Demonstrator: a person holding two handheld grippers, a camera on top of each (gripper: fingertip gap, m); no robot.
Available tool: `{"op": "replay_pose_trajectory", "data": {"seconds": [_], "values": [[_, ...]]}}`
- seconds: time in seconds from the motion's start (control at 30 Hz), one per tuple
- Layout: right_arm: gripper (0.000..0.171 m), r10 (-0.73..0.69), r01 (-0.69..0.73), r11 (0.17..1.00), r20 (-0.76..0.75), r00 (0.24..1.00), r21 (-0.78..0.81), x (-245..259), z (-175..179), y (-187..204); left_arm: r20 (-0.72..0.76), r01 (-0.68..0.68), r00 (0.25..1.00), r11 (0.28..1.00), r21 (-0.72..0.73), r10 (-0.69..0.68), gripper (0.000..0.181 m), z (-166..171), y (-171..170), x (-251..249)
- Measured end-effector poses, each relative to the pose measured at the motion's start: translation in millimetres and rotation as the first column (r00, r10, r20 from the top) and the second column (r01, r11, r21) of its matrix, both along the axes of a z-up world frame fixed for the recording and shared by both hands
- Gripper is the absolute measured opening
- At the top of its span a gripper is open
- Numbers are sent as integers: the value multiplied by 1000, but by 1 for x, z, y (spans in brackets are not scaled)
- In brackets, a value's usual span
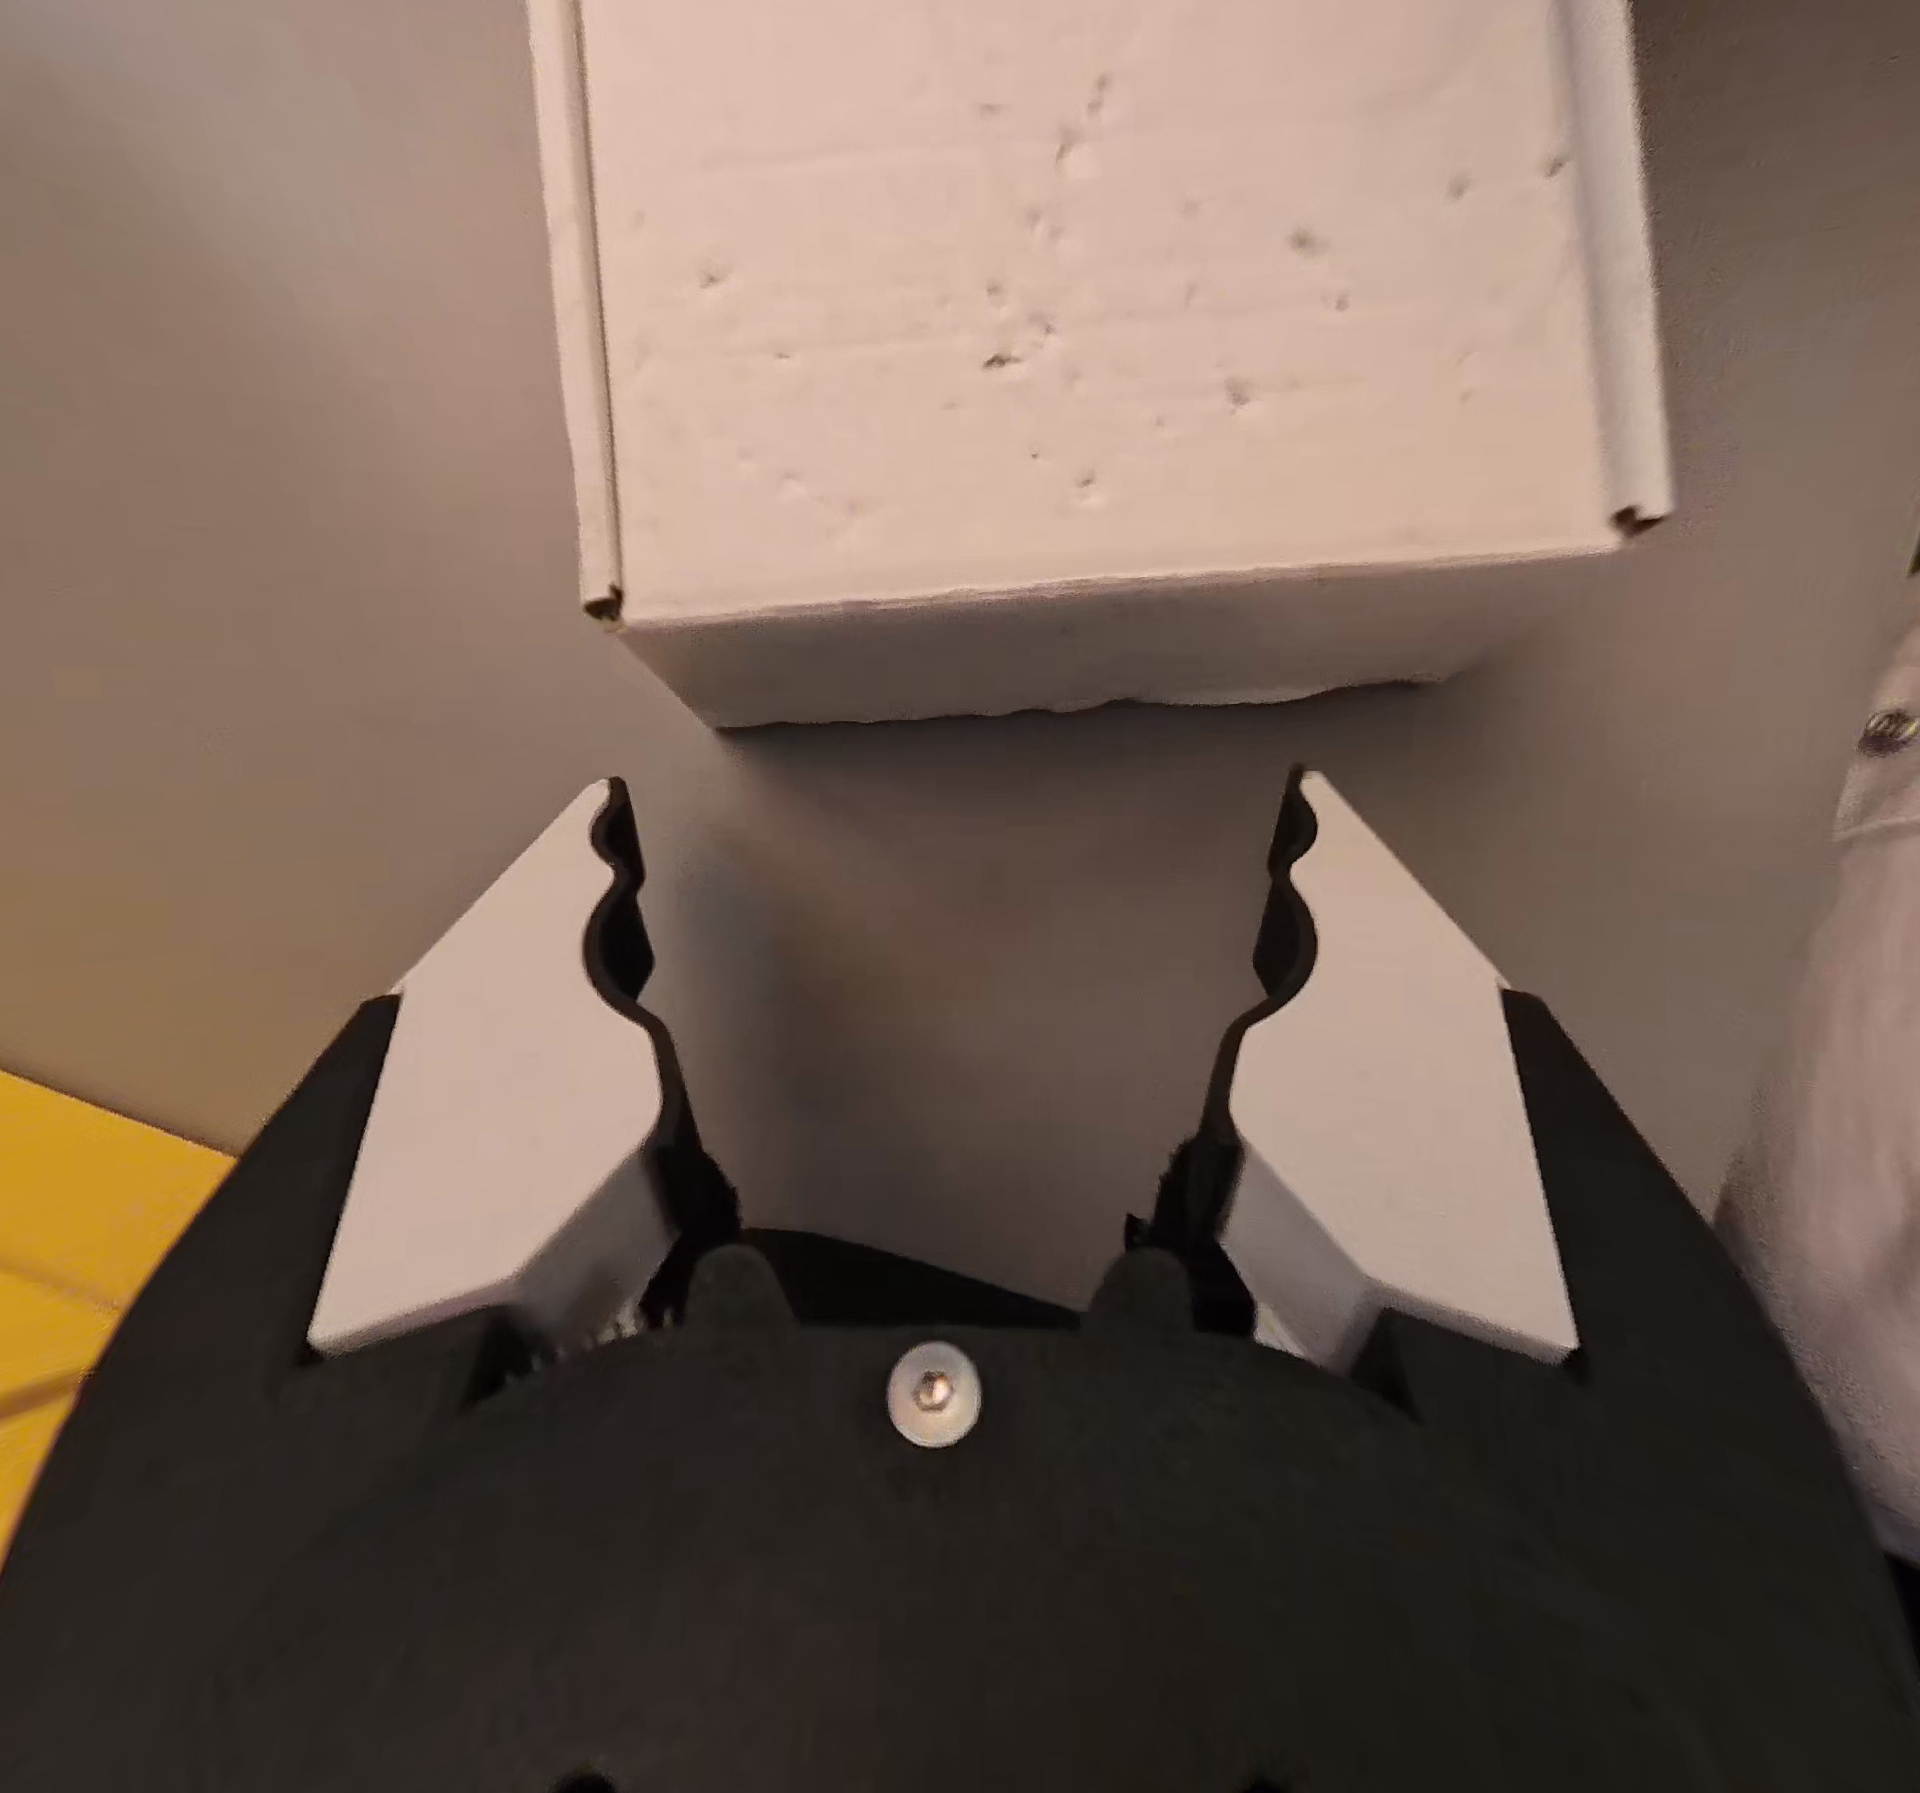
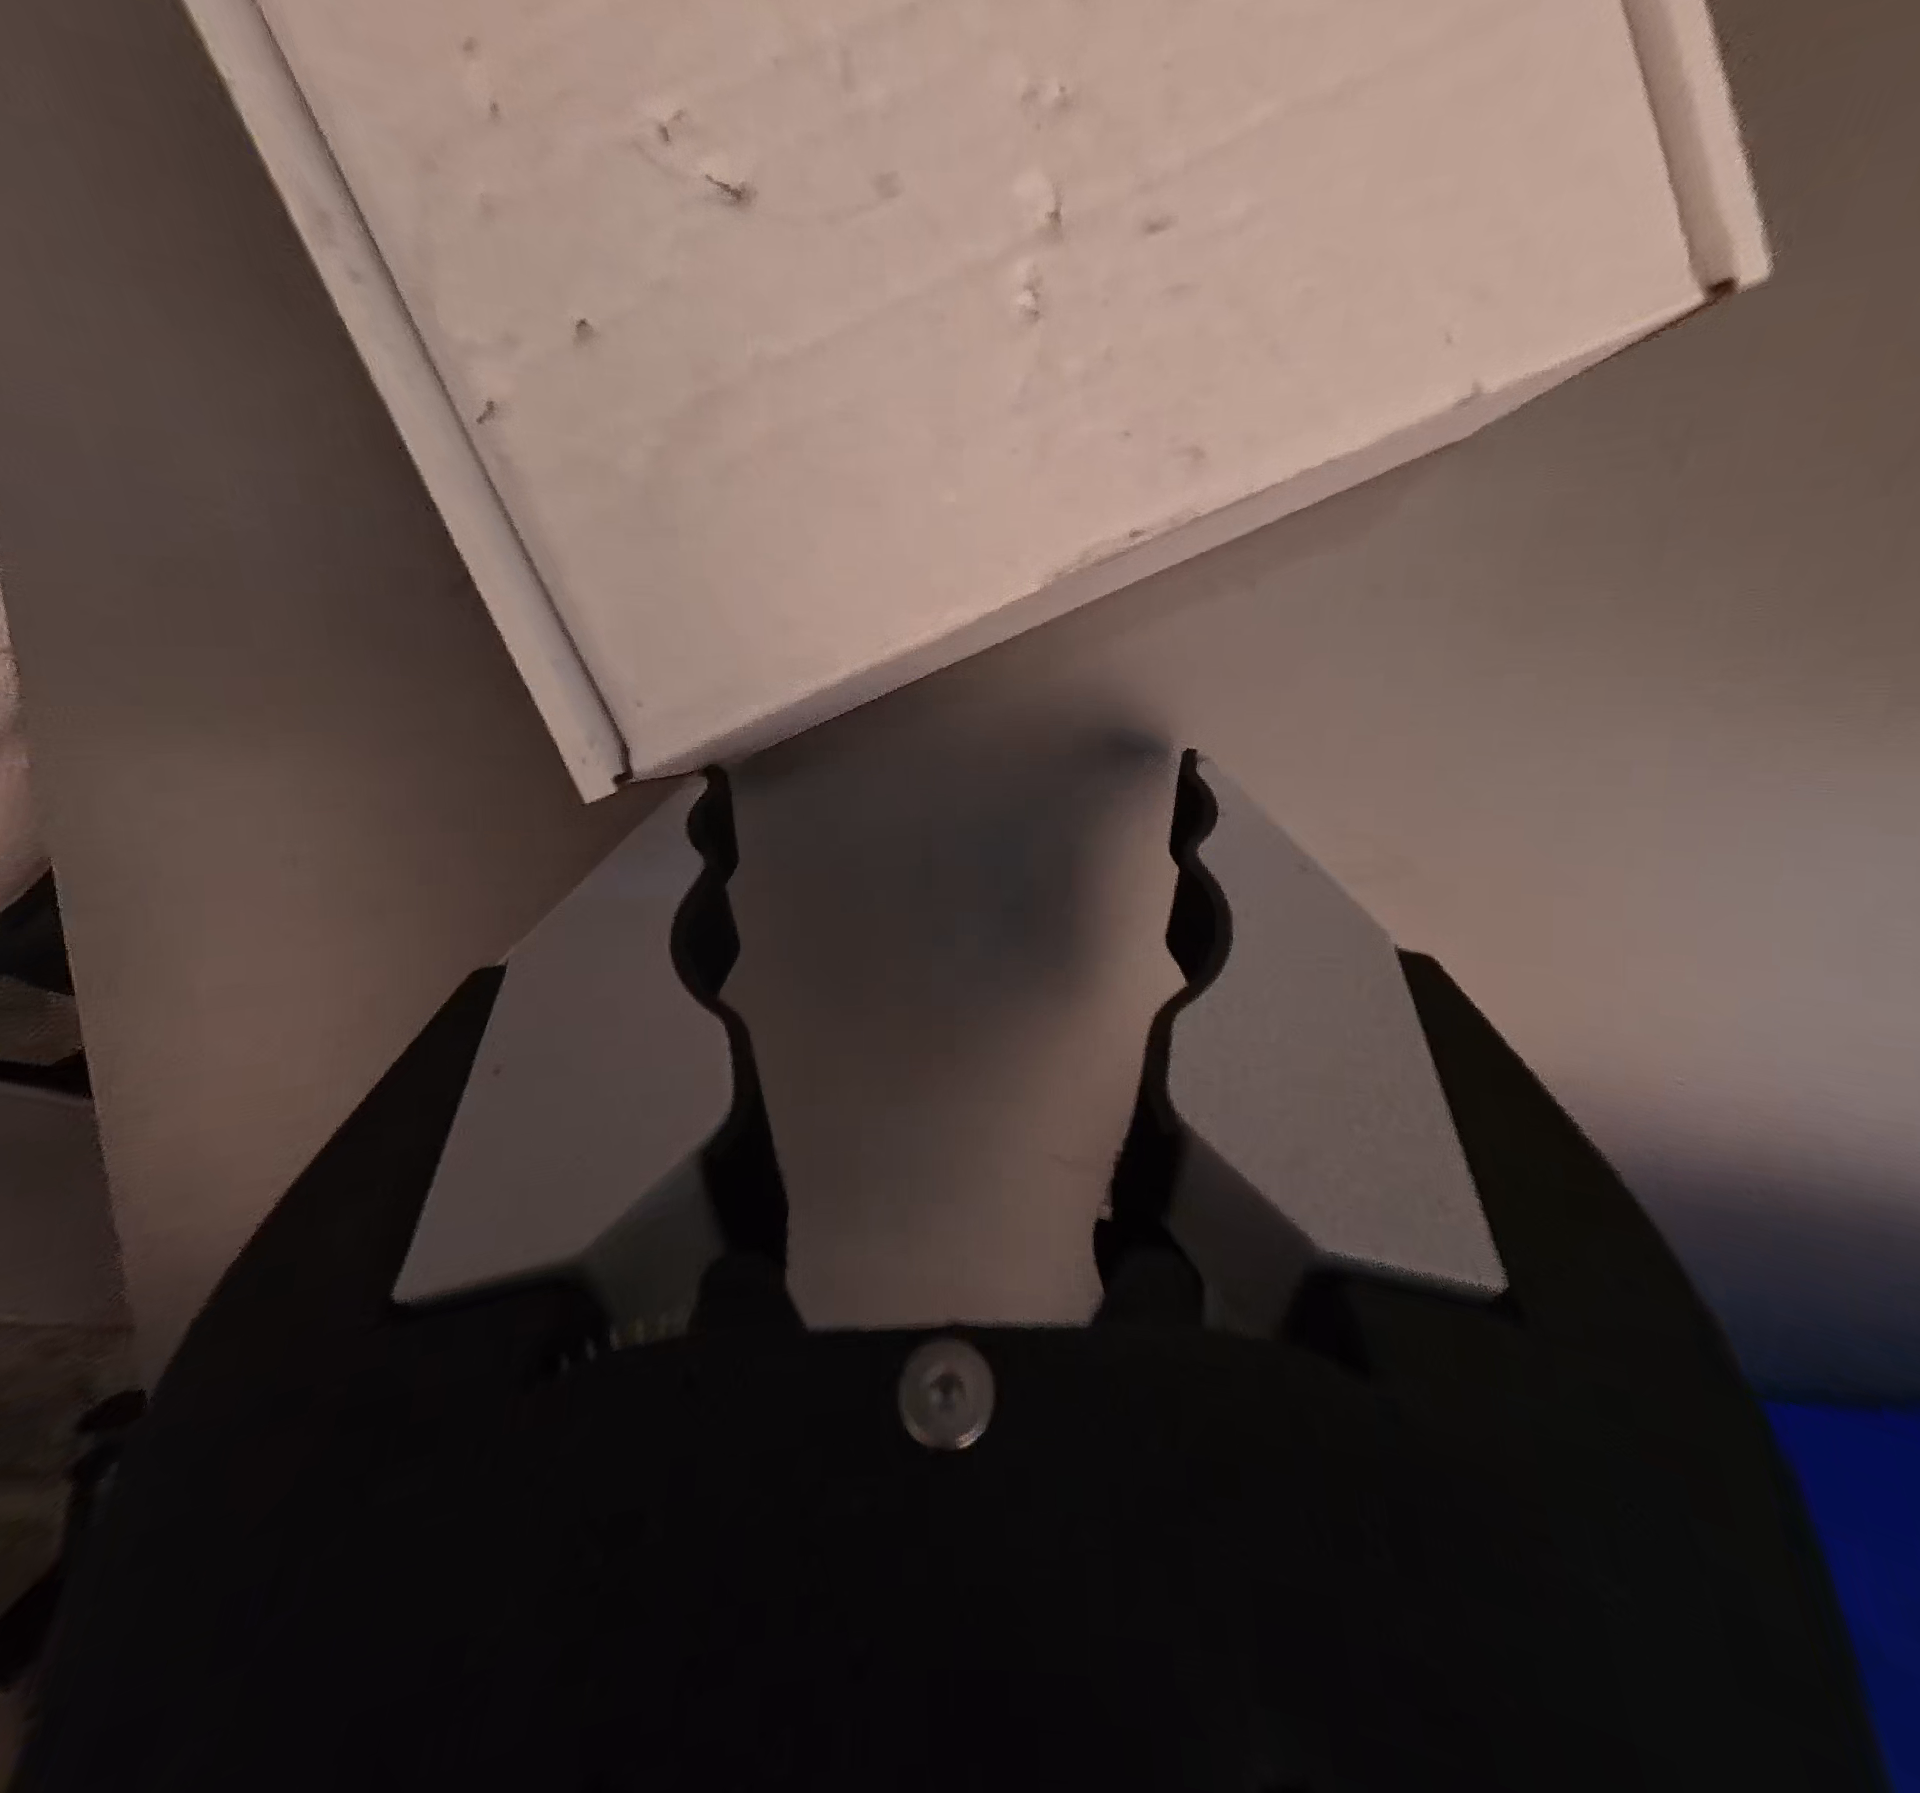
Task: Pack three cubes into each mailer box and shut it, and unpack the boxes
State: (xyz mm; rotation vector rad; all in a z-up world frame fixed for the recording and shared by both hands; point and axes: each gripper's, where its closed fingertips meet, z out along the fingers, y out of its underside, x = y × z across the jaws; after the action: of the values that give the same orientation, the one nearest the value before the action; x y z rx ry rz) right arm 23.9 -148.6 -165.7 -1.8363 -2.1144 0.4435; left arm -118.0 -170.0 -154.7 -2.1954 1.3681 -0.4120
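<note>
A shut white mailer box [image 1: 1091,289] with a dented lid stands on the grey table just ahead of my left gripper [image 1: 956,787], which is open and empty, a short gap from the box's near wall. In the right wrist view a shut white mailer box [image 2: 883,289] lies turned at an angle. My right gripper [image 2: 951,767] is open and empty, its left fingertip [image 2: 712,793] at the box's near corner. Whether it is the same box I cannot tell. No cubes show.
A yellow thing [image 1: 83,1255] lies at the lower left of the left wrist view. A person's pale sleeve [image 1: 1849,1016] is at its right edge. A blue surface [image 2: 1829,1494] shows at the lower right of the right wrist view.
</note>
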Motion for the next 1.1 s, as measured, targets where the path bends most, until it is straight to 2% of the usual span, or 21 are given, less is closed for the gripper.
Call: {"op": "replay_pose_trajectory", "data": {"seconds": [0.03,0.13,0.2,0.33,0.5,0.6,0.8,0.93,1.0,1.1], "values": [[85,0,0,1000,1,1000,3,-1,2,1,28,-17,999,1000,5,16,118,3,-2,1],[86,8,-8,1000,-2,1000,0,-9,6,5,50,-12,999,1000,-10,12,115,4,-10,4],[88,31,-31,999,-7,1000,-26,-17,8,2,-13,-8,1000,1000,-7,8,116,-3,-11,0],[97,72,-72,997,0,997,-14,-32,7,1,-68,26,997,999,-30,-28,121,-14,-11,2],[96,56,-56,998,-23,998,10,-37,8,7,-103,72,992,995,-64,-78,136,-19,-11,5],[92,76,-76,997,-16,997,5,-38,8,1,-132,99,985,991,-85,-110,138,-20,-10,5],[92,108,-108,994,21,994,17,-39,8,-6,-172,154,970,983,-104,-170,138,-22,-9,8],[94,100,-100,995,-6,995,-4,-39,7,-6,-169,173,967,979,-108,-190,138,-21,-9,7],[99,72,-72,997,-18,997,5,-37,7,-4,-172,174,967,981,-90,-187,124,-20,-8,4],[99,41,-40,999,-18,999,10,-31,7,-1,-171,173,968,981,-83,-185,123,-20,-7,0]]}}
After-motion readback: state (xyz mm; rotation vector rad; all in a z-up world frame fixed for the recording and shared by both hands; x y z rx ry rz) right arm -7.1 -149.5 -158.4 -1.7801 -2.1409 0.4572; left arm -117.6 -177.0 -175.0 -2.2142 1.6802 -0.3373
